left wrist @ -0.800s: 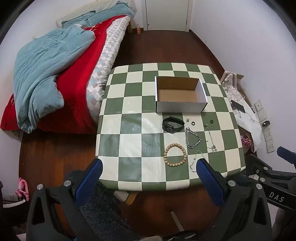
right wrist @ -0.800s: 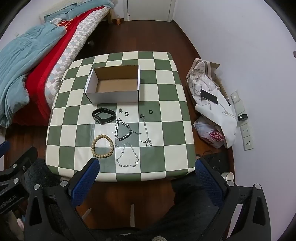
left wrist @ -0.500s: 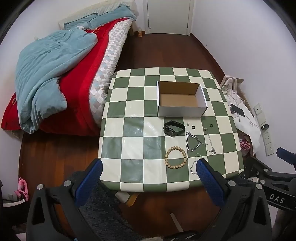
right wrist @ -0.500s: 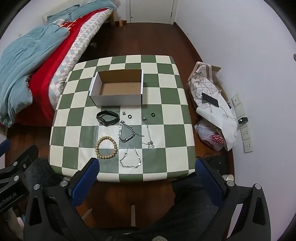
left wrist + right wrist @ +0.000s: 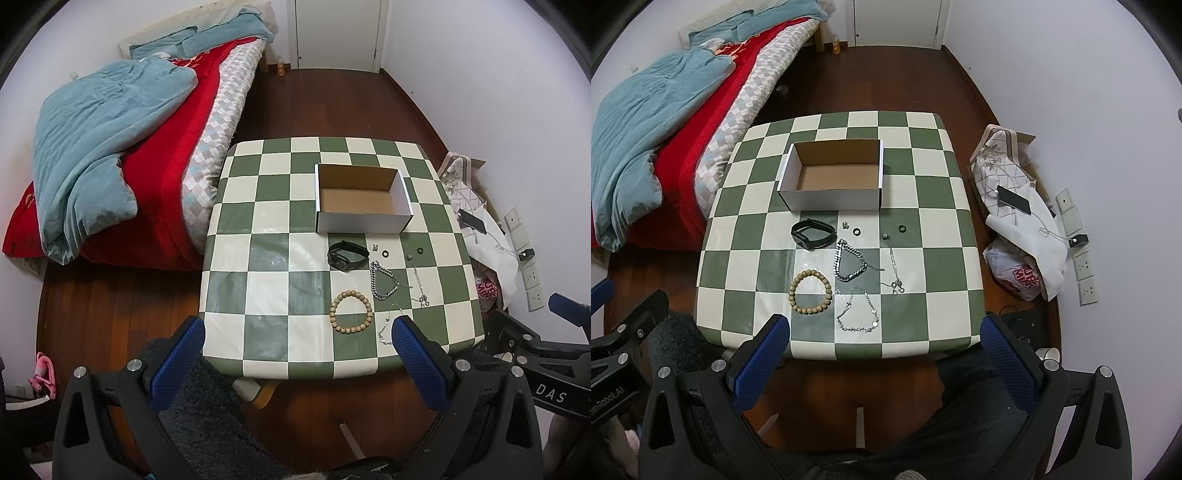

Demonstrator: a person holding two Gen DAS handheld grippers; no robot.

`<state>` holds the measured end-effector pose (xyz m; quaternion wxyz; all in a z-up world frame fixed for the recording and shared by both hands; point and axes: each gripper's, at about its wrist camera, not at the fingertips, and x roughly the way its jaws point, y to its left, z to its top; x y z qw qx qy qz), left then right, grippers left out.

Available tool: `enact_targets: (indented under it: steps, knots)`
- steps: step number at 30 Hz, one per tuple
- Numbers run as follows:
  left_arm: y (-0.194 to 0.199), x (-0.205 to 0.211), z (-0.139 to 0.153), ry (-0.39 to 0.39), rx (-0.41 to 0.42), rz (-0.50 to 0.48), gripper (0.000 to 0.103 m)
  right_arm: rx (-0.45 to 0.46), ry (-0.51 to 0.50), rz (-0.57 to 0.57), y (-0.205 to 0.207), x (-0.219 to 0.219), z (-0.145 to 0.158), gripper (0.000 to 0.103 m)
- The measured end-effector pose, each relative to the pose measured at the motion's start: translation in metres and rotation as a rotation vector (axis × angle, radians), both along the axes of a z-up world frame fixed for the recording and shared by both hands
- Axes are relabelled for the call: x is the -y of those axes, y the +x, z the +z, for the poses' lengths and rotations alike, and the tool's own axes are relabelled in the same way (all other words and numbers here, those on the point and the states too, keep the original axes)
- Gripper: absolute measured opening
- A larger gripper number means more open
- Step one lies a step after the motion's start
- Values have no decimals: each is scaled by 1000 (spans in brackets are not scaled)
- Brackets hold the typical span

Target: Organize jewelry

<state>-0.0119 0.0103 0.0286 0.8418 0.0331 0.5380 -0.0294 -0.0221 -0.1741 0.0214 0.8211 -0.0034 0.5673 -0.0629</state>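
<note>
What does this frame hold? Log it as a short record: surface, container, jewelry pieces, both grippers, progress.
surface: green-and-cream checkered table
container: open white cardboard box, empty, at the table's far middle
jewelry pieces: black wristband, wooden bead bracelet, chunky silver chain, thin silver chain, fine silver necklace, two small dark rings, all on the table in front of the box
left gripper: open, empty, held back from the table's near edge
right gripper: open, empty, likewise off the table
progress: nothing boxed yet

Empty open white box (image 5: 833, 181); before it, flat, wooden bead bracelet (image 5: 811, 292), black band (image 5: 812, 234), silver chains (image 5: 851, 263).
</note>
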Motion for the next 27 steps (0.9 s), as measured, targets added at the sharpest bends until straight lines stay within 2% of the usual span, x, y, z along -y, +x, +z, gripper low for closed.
enact_targets:
  steps: [27]
  knots:
    - [0, -1, 3, -3, 2, 0, 103, 7, 4, 1, -4, -1, 8, 103]
